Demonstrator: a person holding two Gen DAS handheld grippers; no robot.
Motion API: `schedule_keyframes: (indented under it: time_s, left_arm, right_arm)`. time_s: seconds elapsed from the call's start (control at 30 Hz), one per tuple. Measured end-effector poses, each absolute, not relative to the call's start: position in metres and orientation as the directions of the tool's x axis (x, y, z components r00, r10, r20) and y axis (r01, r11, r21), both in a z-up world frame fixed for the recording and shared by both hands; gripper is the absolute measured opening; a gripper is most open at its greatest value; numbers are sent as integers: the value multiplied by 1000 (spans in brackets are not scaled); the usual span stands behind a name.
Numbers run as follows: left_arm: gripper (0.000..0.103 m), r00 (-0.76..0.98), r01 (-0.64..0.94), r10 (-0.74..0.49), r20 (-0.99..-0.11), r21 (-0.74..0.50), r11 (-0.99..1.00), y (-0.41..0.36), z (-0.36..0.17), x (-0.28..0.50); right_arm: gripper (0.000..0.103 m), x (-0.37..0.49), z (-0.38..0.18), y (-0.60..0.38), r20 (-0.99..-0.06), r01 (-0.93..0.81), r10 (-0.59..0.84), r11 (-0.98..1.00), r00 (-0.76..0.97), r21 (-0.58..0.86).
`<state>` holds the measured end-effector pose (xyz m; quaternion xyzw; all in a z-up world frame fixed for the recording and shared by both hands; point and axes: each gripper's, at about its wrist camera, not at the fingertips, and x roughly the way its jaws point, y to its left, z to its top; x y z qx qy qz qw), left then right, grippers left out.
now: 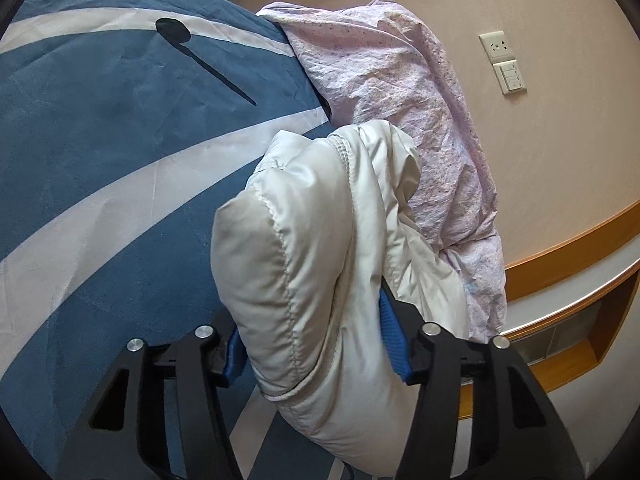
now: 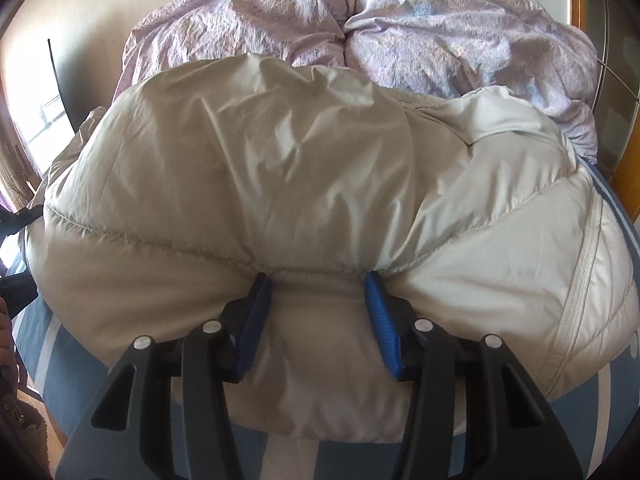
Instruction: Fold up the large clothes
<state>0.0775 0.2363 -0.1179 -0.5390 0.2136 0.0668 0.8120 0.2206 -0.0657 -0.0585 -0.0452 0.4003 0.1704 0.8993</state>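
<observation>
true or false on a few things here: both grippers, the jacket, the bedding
1. The left gripper has its jaws closed on the jacket. True.
2. The right gripper is away from the jacket. False: padded fabric sits between its jaws.
3. The jacket is black. False: it is off-white.
4. A lilac duvet is bunched behind the jacket. True.
5. The bed cover is plain red. False: it is blue with pale bands.

Off-white quilted jacket (image 2: pixel 280 168), blue-and-white striped bedsheet (image 1: pixel 100 128), lilac speckled duvet (image 1: pixel 400 80).
</observation>
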Motion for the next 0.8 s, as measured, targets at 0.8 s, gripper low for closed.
schedule_keyframes:
  time_s: [0.8]
  left_arm:
    - [30, 919, 161, -375, -122, -753, 639, 115, 9, 108]
  right_arm:
    - [50, 230, -74, -61, -742, -349, 240, 937, 626, 8]
